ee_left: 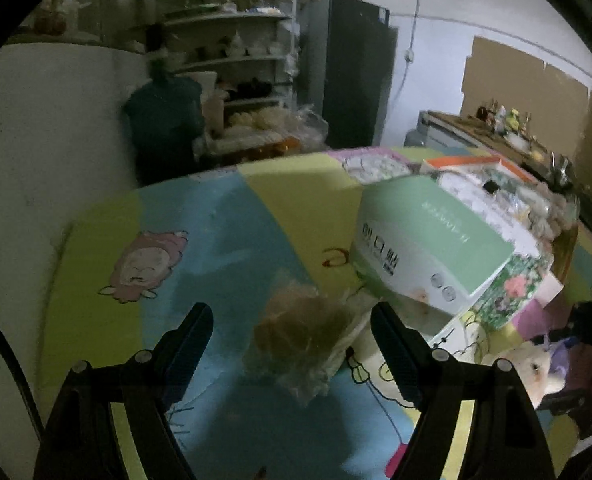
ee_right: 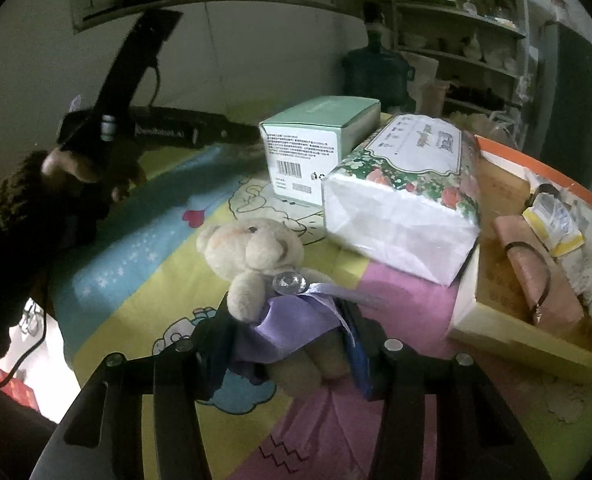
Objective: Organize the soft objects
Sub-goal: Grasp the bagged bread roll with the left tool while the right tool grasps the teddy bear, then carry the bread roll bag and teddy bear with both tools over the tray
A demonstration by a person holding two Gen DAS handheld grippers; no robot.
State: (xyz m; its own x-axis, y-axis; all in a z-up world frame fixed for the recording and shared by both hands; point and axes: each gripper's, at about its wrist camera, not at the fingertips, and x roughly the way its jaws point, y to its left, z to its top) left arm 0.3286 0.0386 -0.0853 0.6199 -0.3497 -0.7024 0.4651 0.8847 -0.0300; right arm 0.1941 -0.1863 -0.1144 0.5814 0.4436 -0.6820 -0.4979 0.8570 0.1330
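Observation:
A cream teddy bear (ee_right: 256, 252) in a purple dress lies on the colourful cartoon mat (ee_right: 144, 280). My right gripper (ee_right: 286, 320) is shut on the bear's dressed body, one pad on each side. The same teddy bear (ee_left: 536, 364) shows at the right edge of the left wrist view. A brownish fluffy item in a clear plastic bag (ee_left: 300, 332) lies on the mat. My left gripper (ee_left: 290, 312) stands open around it, and its fingers do not touch the bag. A gloved hand (ee_right: 76, 164) holds the left gripper at the far left.
A green and white carton (ee_left: 428, 240) and a floral tissue pack (ee_right: 400, 208) stand behind the toys. An orange-rimmed cardboard box (ee_right: 508, 340) with several small items sits at the right. Shelves, a water jug (ee_right: 376, 68) and a dark fridge line the back.

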